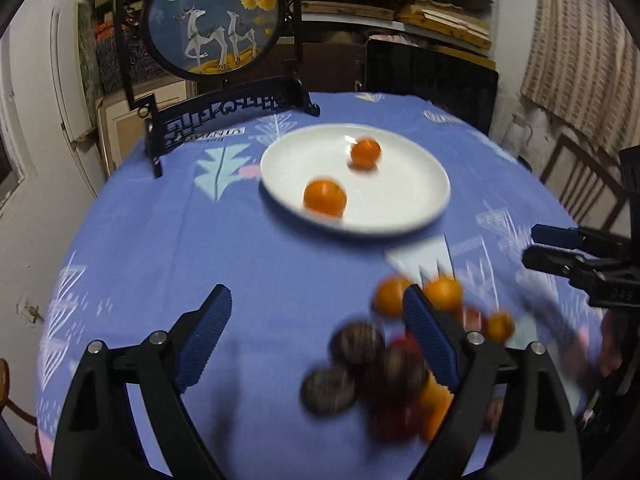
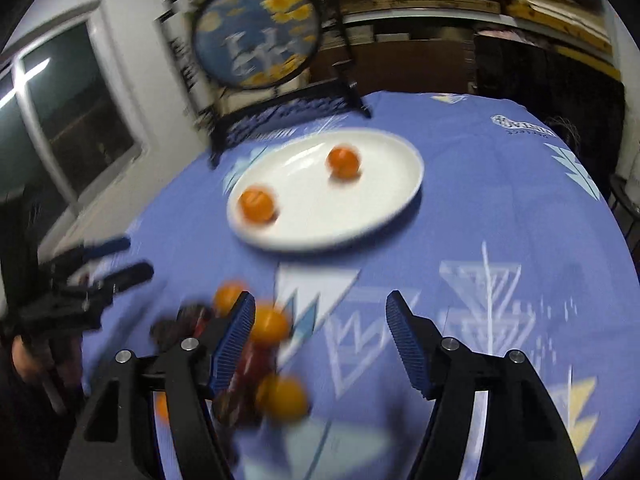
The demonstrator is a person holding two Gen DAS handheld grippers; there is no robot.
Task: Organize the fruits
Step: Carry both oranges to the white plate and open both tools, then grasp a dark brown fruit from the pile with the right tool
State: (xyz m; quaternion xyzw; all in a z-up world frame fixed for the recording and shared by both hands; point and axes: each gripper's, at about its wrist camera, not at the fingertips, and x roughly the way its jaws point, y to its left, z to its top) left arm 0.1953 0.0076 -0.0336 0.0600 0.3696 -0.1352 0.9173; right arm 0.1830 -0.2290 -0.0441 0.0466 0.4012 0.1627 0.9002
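Note:
A white plate [image 1: 400,208] on the blue tablecloth holds two oranges [image 1: 325,197] [image 1: 365,153]; it also shows in the right wrist view [image 2: 360,216] with the same oranges [image 2: 258,204] [image 2: 343,163]. A blurred pile of oranges [image 1: 442,292] and dark round fruits [image 1: 357,342] lies near the front edge, beside my left gripper's right finger. My left gripper [image 1: 316,338] is open and empty. My right gripper [image 2: 320,344] is open and empty, with oranges [image 2: 269,325] [image 2: 282,398] and dark fruit by its left finger. Each gripper shows in the other's view [image 1: 560,248] [image 2: 116,258].
A round painted screen on a black stand [image 1: 212,16] rises at the table's far edge behind the plate. A dark chair back [image 1: 432,76] and wooden shelves stand beyond. A window [image 2: 72,108] is at the left. Both views are motion-blurred.

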